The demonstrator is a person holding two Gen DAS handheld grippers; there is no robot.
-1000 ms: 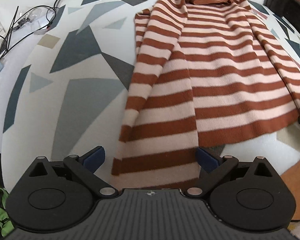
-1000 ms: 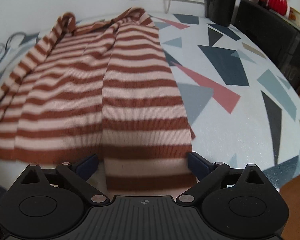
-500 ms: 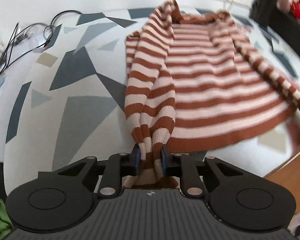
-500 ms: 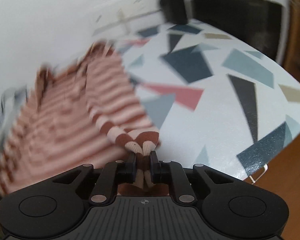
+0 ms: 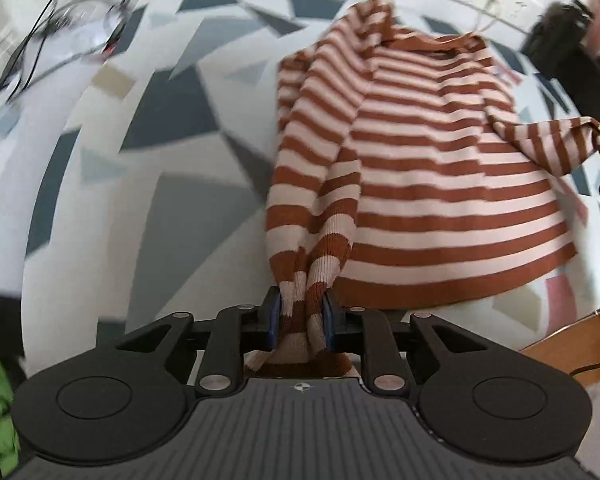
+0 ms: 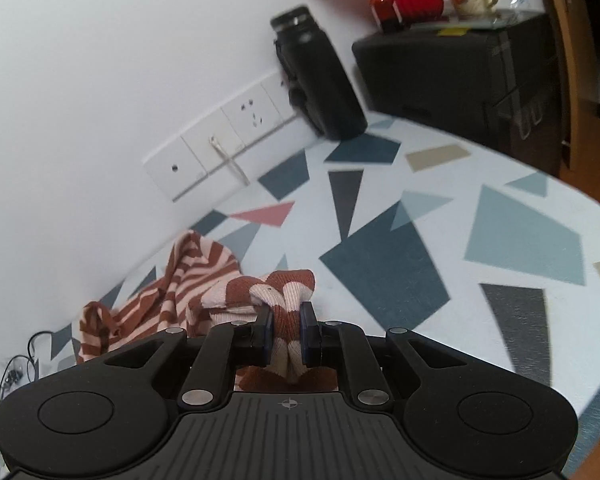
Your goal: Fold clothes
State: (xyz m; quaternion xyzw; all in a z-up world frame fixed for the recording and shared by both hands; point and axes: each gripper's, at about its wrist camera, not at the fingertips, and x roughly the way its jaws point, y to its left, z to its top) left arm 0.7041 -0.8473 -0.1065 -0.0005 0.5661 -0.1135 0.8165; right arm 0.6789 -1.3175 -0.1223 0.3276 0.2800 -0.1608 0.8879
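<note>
two grippers each pinch a bunched sleeve end: the left gripper (image 5: 300, 316) and the right gripper (image 6: 286, 334) have just closed on the sweater (image 5: 428, 184), cloth pressed between the pads. the sweater lies ahead of the left gripper on the table (image 5: 172, 216), long axis running away toward the wall, so each sleeve likely folds inward over the body. only the left view shows the flat body with the right sleeve lifted; the right view shows sockets (image 6: 236, 140) and a flask (image 6: 320, 76).
</note>
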